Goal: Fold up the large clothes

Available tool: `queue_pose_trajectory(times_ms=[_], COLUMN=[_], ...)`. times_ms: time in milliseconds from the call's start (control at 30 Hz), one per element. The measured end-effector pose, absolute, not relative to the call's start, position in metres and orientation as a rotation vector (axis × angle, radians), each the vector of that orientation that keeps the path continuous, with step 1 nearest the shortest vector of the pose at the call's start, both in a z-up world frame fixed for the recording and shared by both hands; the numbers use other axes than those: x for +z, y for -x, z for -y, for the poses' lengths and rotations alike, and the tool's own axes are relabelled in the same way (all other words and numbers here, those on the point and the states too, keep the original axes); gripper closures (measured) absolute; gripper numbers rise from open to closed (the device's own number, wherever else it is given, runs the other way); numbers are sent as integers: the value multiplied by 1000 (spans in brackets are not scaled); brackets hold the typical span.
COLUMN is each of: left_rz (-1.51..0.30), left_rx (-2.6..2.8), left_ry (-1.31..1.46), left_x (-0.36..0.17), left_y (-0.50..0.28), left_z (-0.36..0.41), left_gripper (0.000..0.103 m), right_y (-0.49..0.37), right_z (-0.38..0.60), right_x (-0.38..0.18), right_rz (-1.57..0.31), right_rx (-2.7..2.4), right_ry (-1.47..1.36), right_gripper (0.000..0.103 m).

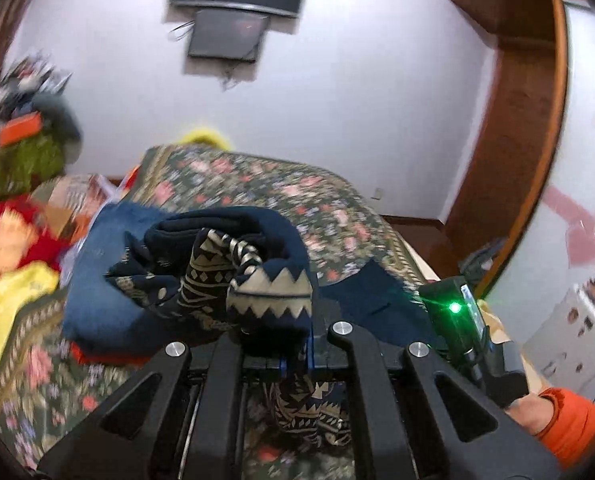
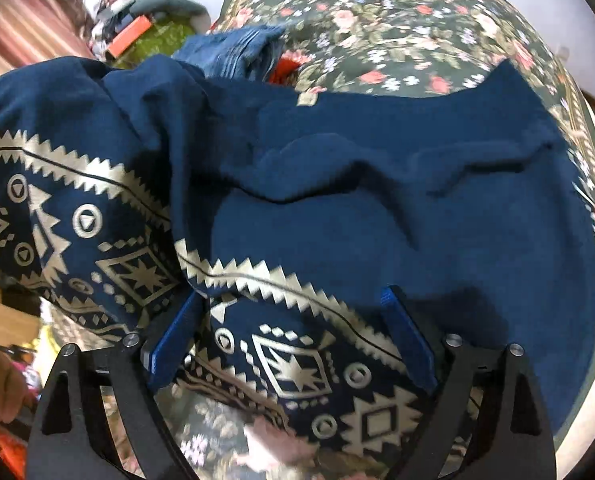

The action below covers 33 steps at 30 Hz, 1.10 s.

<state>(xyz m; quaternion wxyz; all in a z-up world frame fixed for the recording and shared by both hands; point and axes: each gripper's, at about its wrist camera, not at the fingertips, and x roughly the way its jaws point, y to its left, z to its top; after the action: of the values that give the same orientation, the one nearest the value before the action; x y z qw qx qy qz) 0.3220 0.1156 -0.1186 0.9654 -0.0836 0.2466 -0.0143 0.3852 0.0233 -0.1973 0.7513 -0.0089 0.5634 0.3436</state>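
Navy cotton garment (image 2: 377, 200), soft and limp, will sag; left gripper (image 1: 293, 344) pinches its patterned hem, right gripper (image 2: 293, 336) gapes over the near band, the best hold.

Both grippers are black, with silver screw heads and blue finger pads (image 2: 169, 340). Beside the left gripper (image 1: 295, 354), an orange sleeve (image 1: 569, 420) covers the wrist.

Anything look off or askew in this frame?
Yes: the navy garment with cream geometric print lies rumpled, not flat, on the floral bedspread. One end is bunched in the shut left tool; the open right tool straddles its printed band.
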Motion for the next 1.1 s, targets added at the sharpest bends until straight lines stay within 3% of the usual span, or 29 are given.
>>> queue_pose_trajectory(times_ms=[300,600,667,733,800,1100], left_rz=[-590,-953,-964,-948,-937,-858], left_rx=[-296,-521,-509,-513,-552,-464], left_ry=[26,41,9,-23,-40,-142], left_x=[-121,-211,-217,-209,-200,-158], left_y=[-395,-433,-426,-417,-405,-356], left_z=[0,74,76,74,75,46], left_gripper=[99,99,98,89,69,52], right_y=[-381,-370,-363,-362,-366,-366], right_z=[113,212,215,218,211,163], right_x=[-145,-132,-128,-124,-123,-106], right_rz=[-1008,-988,-984,-978,-963,-911], right_rx=[452,242,238,251,268,418], right_ry=[-58,-130,-135,-133,-120,-106], right_gripper=[15,15,15,15,15,15])
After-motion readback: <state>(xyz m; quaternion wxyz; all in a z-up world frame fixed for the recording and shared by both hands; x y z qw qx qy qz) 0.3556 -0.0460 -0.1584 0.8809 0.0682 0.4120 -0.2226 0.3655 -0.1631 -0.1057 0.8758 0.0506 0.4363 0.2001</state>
